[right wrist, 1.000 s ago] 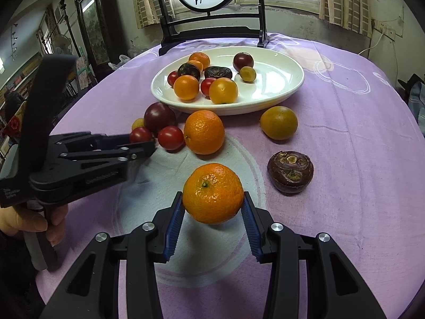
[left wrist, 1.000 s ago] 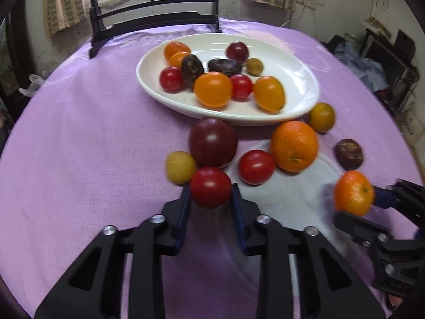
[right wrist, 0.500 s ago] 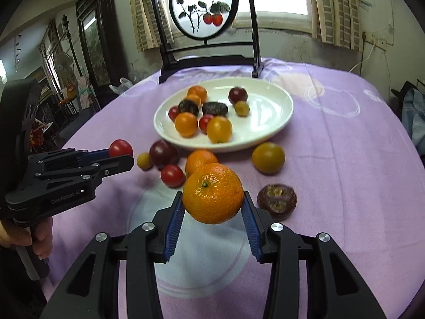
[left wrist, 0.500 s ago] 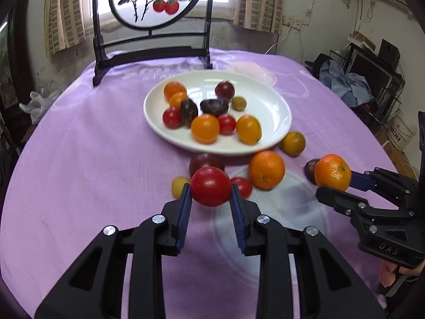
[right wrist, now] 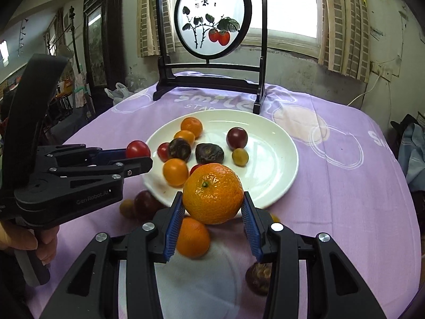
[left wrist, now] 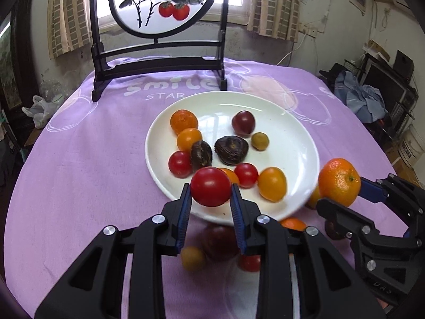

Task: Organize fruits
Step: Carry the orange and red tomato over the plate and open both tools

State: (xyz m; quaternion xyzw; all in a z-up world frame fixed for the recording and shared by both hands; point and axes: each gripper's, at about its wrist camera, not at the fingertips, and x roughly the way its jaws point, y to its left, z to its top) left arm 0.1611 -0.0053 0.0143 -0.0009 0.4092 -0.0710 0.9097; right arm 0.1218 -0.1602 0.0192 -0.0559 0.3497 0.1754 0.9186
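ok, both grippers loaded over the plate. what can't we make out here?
- Left wrist view: loose fruit on the cloth, blurred and half hidden behind the left gripper.
- Right wrist view: brown fruit partly behind the right gripper finger.
- Person: only a hand, cut by the edge.

A purple tablecloth printed with white rings and lettering fills mid-frame. At upper centre stands a dark-framed round screen (painted with red fruit on leafy stems). Striped curtains hang behind; crumpled blue clothing lies at right.
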